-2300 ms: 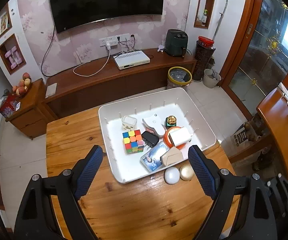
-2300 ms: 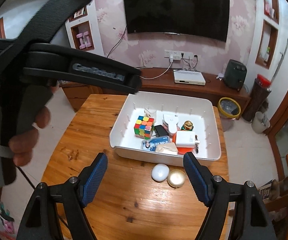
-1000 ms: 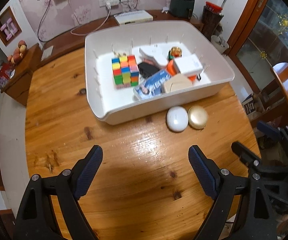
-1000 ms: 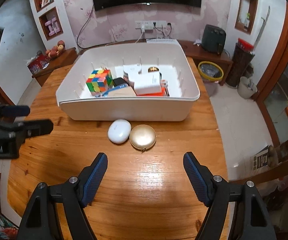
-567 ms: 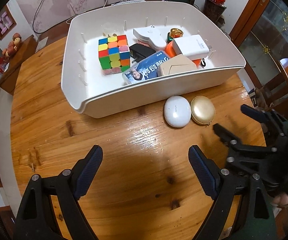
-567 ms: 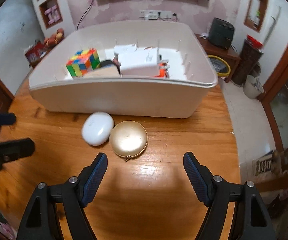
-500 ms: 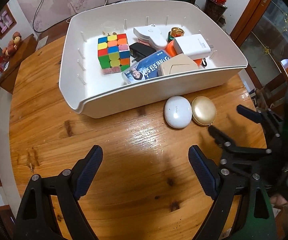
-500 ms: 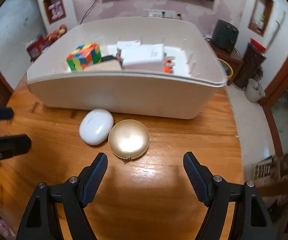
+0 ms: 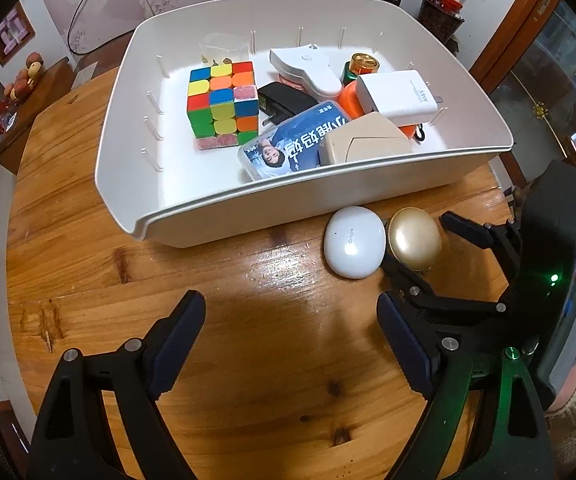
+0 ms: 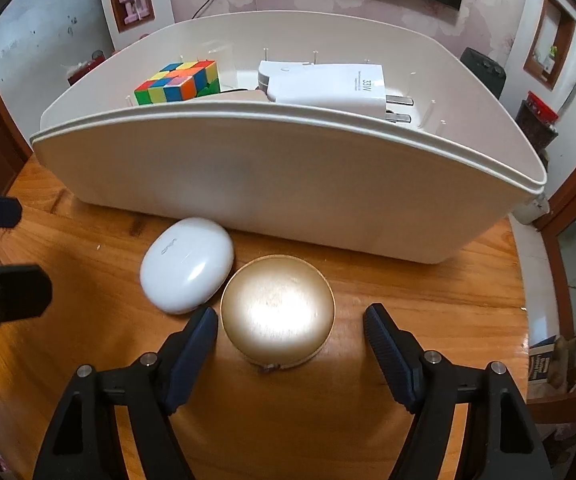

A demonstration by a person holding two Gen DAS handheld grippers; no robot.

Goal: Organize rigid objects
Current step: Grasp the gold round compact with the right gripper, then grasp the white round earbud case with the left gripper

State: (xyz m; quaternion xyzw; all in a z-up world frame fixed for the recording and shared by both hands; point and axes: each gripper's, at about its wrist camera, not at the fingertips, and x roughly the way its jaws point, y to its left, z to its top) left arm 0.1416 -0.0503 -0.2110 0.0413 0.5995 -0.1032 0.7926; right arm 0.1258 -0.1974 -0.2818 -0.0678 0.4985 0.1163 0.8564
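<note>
A round gold case (image 10: 278, 310) and a white oval earbud case (image 10: 186, 265) lie side by side on the wooden table just in front of a white bin (image 10: 288, 176). My right gripper (image 10: 290, 338) is open, low over the table, its fingers either side of the gold case. In the left wrist view the right gripper (image 9: 424, 244) straddles the gold case (image 9: 414, 238) beside the white case (image 9: 354, 246). My left gripper (image 9: 290, 324) is open and empty above bare table, nearer than both cases.
The bin (image 9: 208, 208) holds a colour cube (image 9: 222, 104), a white charger (image 9: 398, 96), a blue packet (image 9: 292, 144), a beige box (image 9: 362, 146), a black plug and other small items. The table's right edge is close behind the right gripper.
My right gripper has moved forward and down until its open fingers flank the gold case. My left gripper has edged closer to the bin.
</note>
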